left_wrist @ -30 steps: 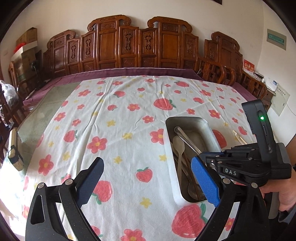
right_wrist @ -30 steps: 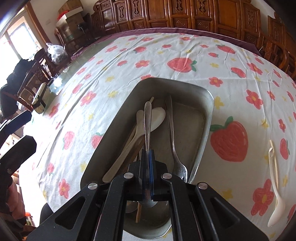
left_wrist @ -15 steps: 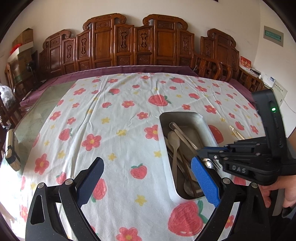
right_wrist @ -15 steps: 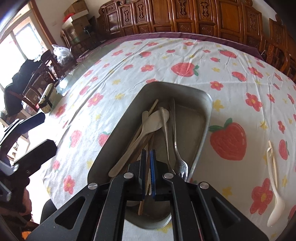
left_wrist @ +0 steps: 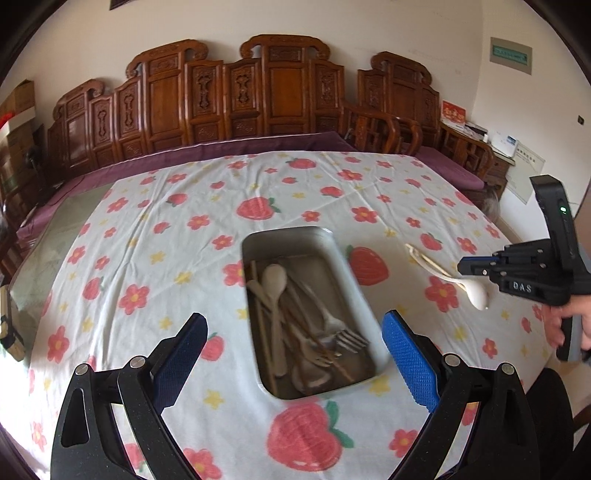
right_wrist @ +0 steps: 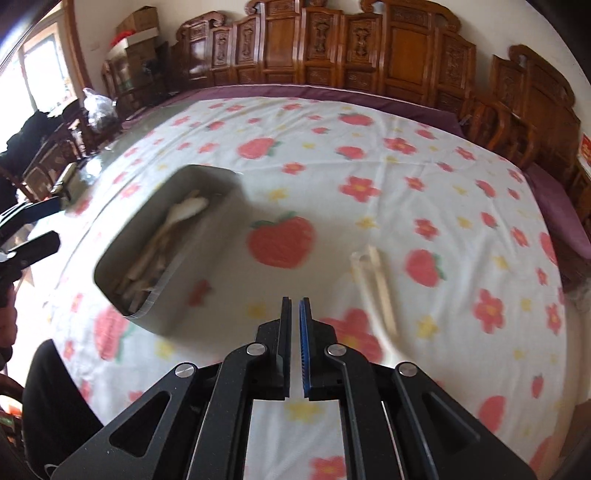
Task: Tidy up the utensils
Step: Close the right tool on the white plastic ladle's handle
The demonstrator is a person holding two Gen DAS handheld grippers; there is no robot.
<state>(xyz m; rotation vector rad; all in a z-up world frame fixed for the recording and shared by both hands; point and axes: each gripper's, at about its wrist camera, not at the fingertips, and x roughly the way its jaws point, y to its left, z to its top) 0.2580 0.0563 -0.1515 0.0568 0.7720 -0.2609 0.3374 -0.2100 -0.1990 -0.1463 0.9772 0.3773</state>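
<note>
Strawberry-and-flower tablecloth (left_wrist: pixel 155 236), purple cloth (left_wrist: pixel 229 149) beneath its far edge, carved wooden chairs (left_wrist: pixel 236 96), cardboard boxes (right_wrist: pixel 138 22)

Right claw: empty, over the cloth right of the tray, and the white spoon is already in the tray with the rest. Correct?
Not quite. The white spoon is not in the tray; it lies on the cloth to the tray's right, beside a chopstick, as the left wrist view shows. The rest holds: the right claw is empty, its jaws just opening, over the cloth right of the tray.
</note>
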